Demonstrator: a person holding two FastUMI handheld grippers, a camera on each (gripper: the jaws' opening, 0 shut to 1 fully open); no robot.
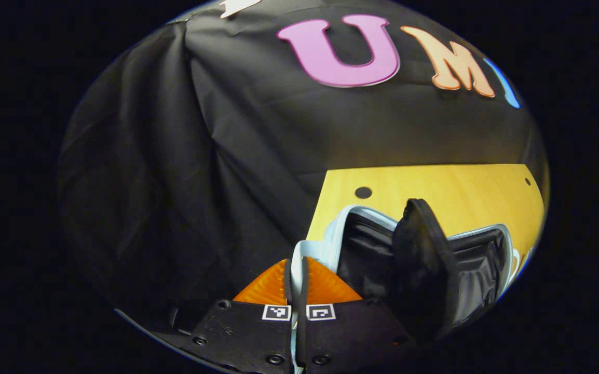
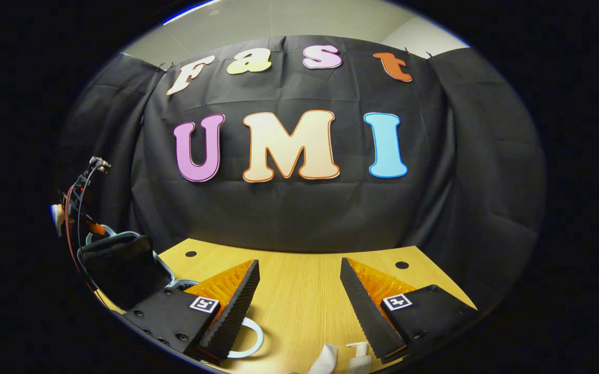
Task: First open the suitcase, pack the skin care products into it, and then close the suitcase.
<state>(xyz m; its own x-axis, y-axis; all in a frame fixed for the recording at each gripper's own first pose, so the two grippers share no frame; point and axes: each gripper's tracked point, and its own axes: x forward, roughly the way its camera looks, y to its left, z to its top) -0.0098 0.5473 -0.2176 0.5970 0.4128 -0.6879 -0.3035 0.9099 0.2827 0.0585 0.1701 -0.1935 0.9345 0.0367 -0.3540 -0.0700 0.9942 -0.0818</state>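
Nearest the lens in the left gripper view, the left gripper (image 1: 297,280) is seen with its two fingers drawn almost together, a thin pale-blue edge of the suitcase lid (image 1: 298,259) pinched between them. Beyond the fingers the suitcase (image 1: 450,259) is seen open on the wooden table (image 1: 434,182), its dark lining exposed and its light-blue rim running away toward the right; a black inner flap (image 1: 424,244) stands up across the middle. The far right end of the case is cut off by the edge of the view, so its full length cannot be made out.

In the right gripper view, the right gripper (image 2: 299,291) is held wide apart above the table (image 2: 299,270), with nothing between its fingers. At the left edge the raised suitcase lid (image 2: 118,270) is seen nearly upright, with the left gripper (image 2: 79,208) and its cables above it, too small and distorted to read clearly. A pale curved handle or rim (image 2: 250,337) is partly hidden behind the left finger. At the bottom edge a white tube (image 2: 325,359) and a pump bottle (image 2: 360,356) are seen, both cut off.
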